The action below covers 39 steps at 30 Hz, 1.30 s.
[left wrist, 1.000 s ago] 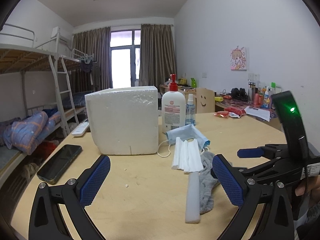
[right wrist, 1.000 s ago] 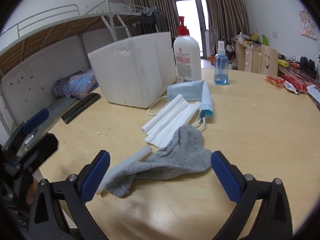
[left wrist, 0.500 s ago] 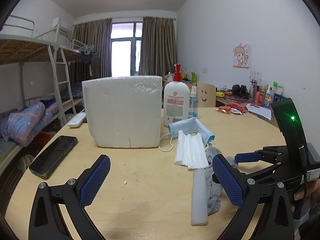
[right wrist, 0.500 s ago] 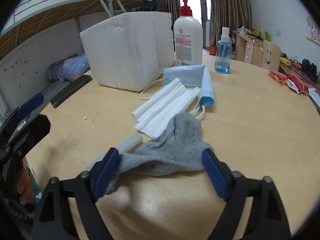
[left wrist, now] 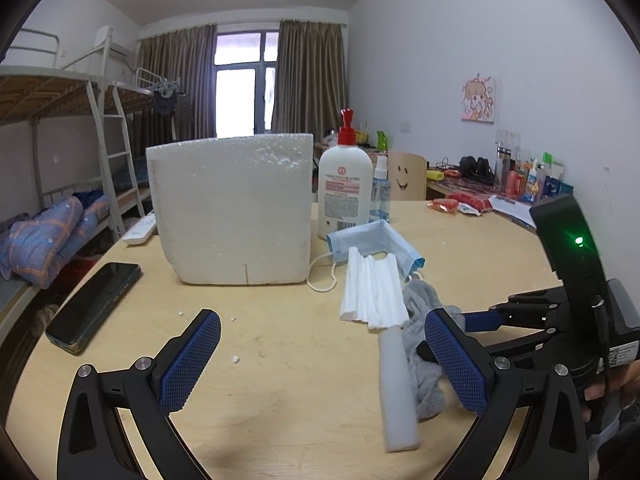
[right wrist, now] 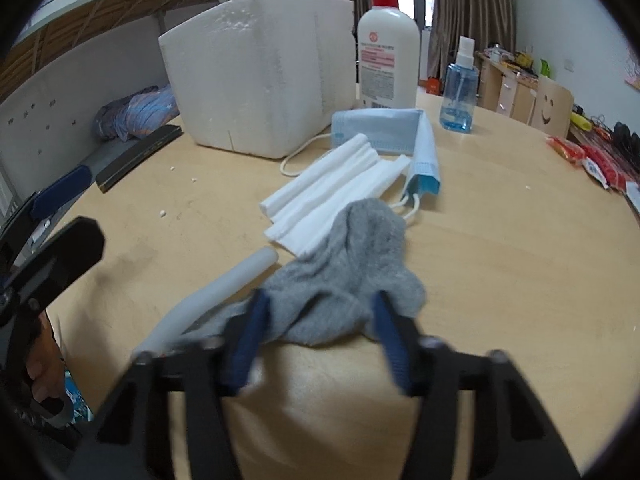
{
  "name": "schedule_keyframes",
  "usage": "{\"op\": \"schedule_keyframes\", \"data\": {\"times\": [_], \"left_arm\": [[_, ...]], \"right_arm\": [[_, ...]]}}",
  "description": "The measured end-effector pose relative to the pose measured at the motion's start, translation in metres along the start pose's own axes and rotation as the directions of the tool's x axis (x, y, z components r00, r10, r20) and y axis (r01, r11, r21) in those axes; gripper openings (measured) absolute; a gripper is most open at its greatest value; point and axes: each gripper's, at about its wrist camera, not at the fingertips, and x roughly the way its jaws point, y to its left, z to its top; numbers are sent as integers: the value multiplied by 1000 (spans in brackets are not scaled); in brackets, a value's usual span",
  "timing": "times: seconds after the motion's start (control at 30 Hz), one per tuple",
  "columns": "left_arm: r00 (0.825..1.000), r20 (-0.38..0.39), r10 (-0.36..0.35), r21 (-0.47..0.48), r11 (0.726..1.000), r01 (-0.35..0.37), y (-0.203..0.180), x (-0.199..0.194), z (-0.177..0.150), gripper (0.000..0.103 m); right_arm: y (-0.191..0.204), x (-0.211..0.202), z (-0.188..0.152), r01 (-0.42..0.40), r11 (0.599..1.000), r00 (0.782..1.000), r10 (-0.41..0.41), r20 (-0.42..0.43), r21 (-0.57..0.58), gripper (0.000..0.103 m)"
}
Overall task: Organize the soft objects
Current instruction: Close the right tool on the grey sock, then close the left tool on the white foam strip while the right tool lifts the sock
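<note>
A grey sock lies crumpled on the wooden table, its toe over a folded white tissue. My right gripper points down at the sock's near end; its jaws are closing and the fabric bunches up between the blue pads. A white foam stick lies beside the sock, partly under it. Behind the tissue sits a blue face mask. My left gripper hovers open over bare table, left of the foam stick and sock, with nothing between its fingers.
A white foam box stands at the back, with a lotion bottle and a blue spray bottle to its right. A phone and a remote lie near the left table edge. Snack packets sit far right.
The right jaws have drawn in from wide open to close around the sock, gathering its fabric into a hump. The left gripper has stayed open and almost in place.
</note>
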Motion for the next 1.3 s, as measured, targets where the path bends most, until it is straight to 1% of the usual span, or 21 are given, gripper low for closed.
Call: {"op": "schedule_keyframes", "data": {"times": [0.03, 0.1, 0.17, 0.23, 0.27, 0.3, 0.37, 0.6, 0.8, 0.93, 1.0, 1.03, 1.27, 1.3], "left_arm": [[1000, -5, -5, -2, 1000, 5, -1, 1, 0, 102], [1000, -18, -18, -3, 1000, 18, -3, 4, 0, 102], [999, -25, -31, -3, 1000, 31, -5, 4, 0, 102], [999, -25, -41, 10, 999, 42, -10, 4, 0, 102], [999, -25, -43, 17, 999, 43, -12, 4, -1, 102], [999, -26, -45, 20, 999, 46, -14, 4, -1, 102], [997, -41, -65, 29, 997, 66, -19, 5, -2, 102], [992, -64, -108, 52, 992, 111, -39, 8, -4, 102], [985, -115, -130, 12, 991, 132, -54, 18, -5, 102], [983, -149, -107, -3, 994, 108, -63, 24, -7, 102], [984, -162, -80, -8, 997, 79, -67, 27, -8, 102], [984, -166, -64, -15, 998, 62, -69, 28, -8, 101], [980, -199, -29, -29, 999, 23, -81, 32, -10, 93], [980, -200, -14, -32, 999, 8, -82, 33, -10, 92]], "right_arm": [[1, 0, 0, -6, 1000, 1000, 6, -3, -8, 45], [1, 0, -1, -11, 1000, 1000, 11, -3, -16, 42], [-1, -1, -1, -28, 999, 1000, 28, -5, -18, 31], [-3, -2, -3, -46, 999, 999, 46, -2, -13, 24], [-5, -3, -4, -52, 999, 999, 52, 3, -9, 20], [-7, -4, -5, -60, 998, 998, 60, 8, -1, 19], [-13, -6, -7, -59, 998, 998, 59, 18, 8, 19], [-40, -24, -17, -6, 998, 999, 3, 51, 68, 19], [-62, -40, -29, 33, 993, 997, -41, 67, 113, 19], [-73, -46, -36, 52, 989, 996, -63, 69, 140, 19], [-79, -47, -40, 55, 986, 996, -66, 67, 159, 19], [-79, -47, -41, 52, 985, 996, -64, 67, 165, 19], [-85, -53, -50, 30, 985, 995, -45, 86, 171, 19], [-86, -53, -51, 28, 985, 995, -43, 86, 171, 19]]}}
